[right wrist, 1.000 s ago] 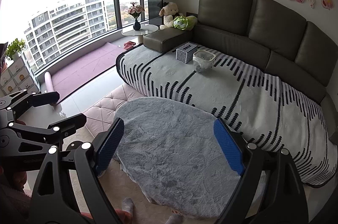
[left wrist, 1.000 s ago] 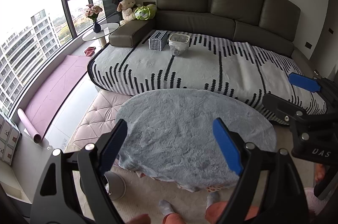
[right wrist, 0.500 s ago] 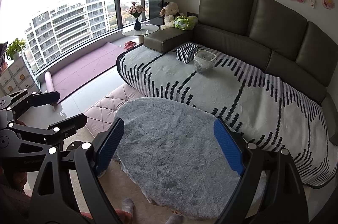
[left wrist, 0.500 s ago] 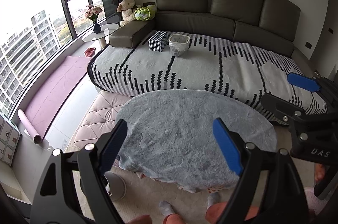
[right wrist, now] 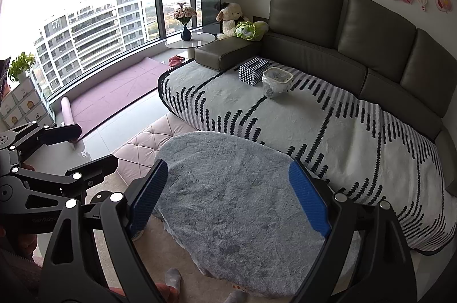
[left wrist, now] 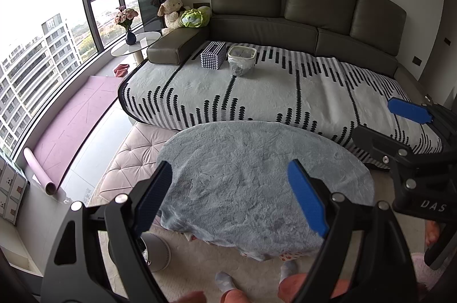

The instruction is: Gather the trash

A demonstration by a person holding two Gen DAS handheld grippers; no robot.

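Right now your left gripper (left wrist: 230, 197) and right gripper (right wrist: 228, 195) both hang released and empty above the grey-covered table (left wrist: 257, 174), likely poised to scan for trash. No loose litter shows on that cover. The small lined bin (left wrist: 241, 60) sits near the far-left corner of the striped sofa throw (left wrist: 285, 91), just beside the tissue box (left wrist: 212, 55), well apart from you.

Daylight floods in from the window (left wrist: 42, 51) far left of the fingers (left wrist: 154, 197), blown out white. Focus is sharp; fisheye bending and dark vignetting mark the edges.
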